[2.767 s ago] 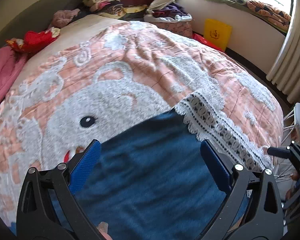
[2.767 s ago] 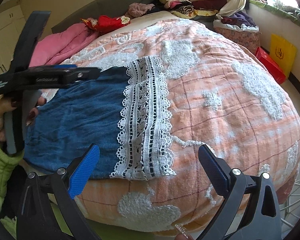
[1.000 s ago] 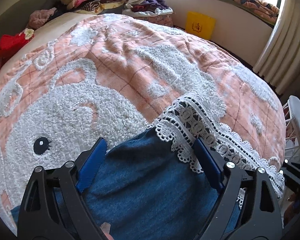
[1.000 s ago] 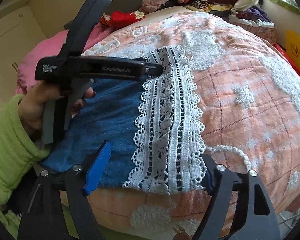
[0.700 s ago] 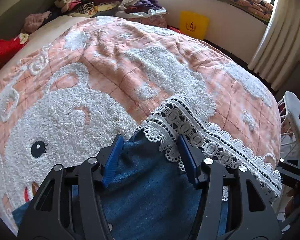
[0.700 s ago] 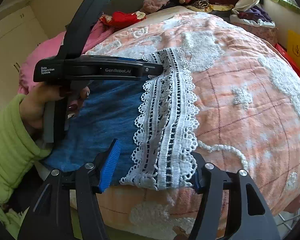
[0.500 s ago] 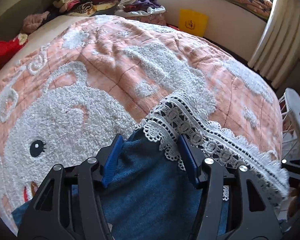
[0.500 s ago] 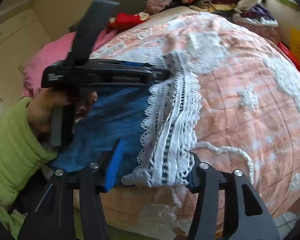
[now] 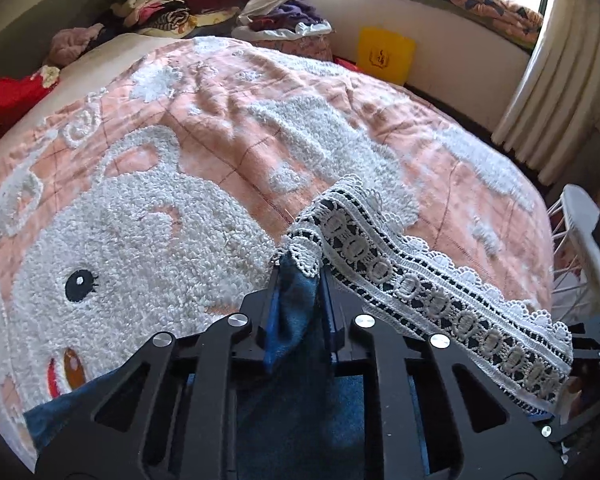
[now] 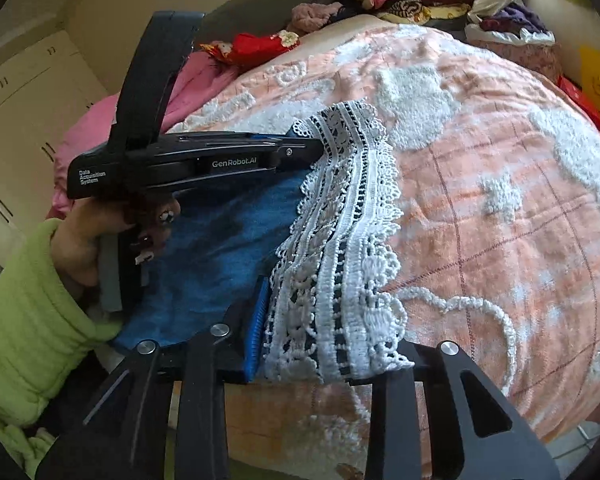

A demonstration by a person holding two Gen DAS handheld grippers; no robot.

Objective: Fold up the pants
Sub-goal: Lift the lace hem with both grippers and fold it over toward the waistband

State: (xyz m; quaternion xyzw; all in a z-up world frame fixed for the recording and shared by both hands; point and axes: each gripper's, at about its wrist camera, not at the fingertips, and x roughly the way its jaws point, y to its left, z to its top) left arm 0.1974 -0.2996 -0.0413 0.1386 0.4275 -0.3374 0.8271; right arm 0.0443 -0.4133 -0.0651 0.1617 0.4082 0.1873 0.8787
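Blue pants (image 9: pixel 300 420) with a white lace hem (image 9: pixel 400 276) lie on the near side of the bed. My left gripper (image 9: pixel 300 284) is closing its jaws, and the pads pinch the far corner of the hem, blue cloth and lace bunched between them. In the right wrist view, the pants (image 10: pixel 220 240) spread left of the lace hem (image 10: pixel 340 240). My right gripper (image 10: pixel 328 344) is also closing, with the near lace edge gathered between its pads. The left gripper (image 10: pixel 316 148) shows there side-on, held by a hand (image 10: pixel 80 248) in a green sleeve (image 10: pixel 24 320).
The peach bedspread (image 9: pixel 140 220) with a white bear pattern covers the bed. Stacks of folded clothes (image 9: pixel 172 0) sit at its far end. A yellow bag (image 9: pixel 386 54), a curtain (image 9: pixel 560 80) and a white wire rack (image 9: pixel 580 240) stand right. A pink blanket (image 10: pixel 100 128) lies left.
Both grippers went from wide apart to closed around the lace hem. The hem corner at the left gripper and the near edge at the right are now bunched and slightly raised.
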